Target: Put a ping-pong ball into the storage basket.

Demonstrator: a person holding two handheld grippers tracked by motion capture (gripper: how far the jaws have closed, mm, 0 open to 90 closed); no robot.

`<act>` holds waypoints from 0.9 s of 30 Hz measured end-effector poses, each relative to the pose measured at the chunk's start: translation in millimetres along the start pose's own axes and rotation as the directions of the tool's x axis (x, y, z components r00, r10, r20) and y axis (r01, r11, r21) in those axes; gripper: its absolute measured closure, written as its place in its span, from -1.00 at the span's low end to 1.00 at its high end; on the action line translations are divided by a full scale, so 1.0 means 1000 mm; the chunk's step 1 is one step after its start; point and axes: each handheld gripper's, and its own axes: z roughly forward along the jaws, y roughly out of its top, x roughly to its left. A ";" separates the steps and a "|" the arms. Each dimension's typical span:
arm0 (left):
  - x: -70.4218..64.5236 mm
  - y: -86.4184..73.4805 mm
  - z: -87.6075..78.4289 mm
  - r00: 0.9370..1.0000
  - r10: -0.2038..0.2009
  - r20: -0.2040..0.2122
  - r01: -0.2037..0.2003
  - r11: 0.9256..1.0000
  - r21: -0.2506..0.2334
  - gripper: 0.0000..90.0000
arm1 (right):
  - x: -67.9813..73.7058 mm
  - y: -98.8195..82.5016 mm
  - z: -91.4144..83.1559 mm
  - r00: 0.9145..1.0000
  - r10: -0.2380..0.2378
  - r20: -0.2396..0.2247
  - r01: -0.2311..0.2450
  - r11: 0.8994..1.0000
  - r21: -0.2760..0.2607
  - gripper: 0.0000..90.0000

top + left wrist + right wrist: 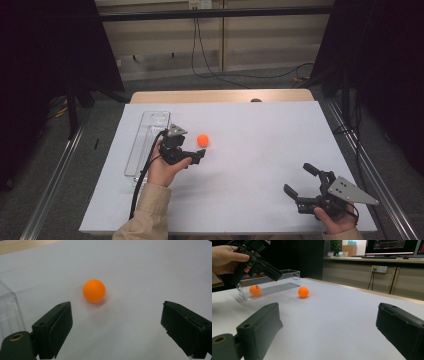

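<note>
While the clear plastic tray (145,142) lies lengthwise near the worktop's (260,150) left edge, the right gripper view shows 1 orange ball (255,290) inside it, at the end nearer the person. A second orange ball (202,140) sits loose on the white worktop, just right of the tray and apart from it. The left gripper (197,156) is held beside the tray, its tips near the loose ball, and its jaws stand wide with nothing between them; in the left gripper view that ball (94,290) lies ahead of the gap, touching neither pad. From above, the left hand (162,170) covers the tray's near end. The right gripper (300,180) is held over the worktop's near right corner, well apart from both balls, jaws wide and empty.
</note>
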 end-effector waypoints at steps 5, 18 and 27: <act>-0.002 0.001 0.005 1.000 -0.002 0.003 0.002 1.000 0.004 -0.77 | 0.000 0.000 0.000 1.000 0.000 0.000 0.000 1.000 0.000 -0.89; -0.005 0.002 0.018 1.000 -0.014 -0.002 0.014 1.000 0.015 -0.77 | 0.000 0.000 0.000 1.000 0.001 -0.002 -0.001 1.000 -0.003 -0.89; -0.004 0.002 0.026 0.999 -0.030 -0.019 0.030 0.999 0.016 -0.77 | 0.000 0.000 0.000 1.000 0.001 -0.002 -0.001 1.000 -0.003 -0.89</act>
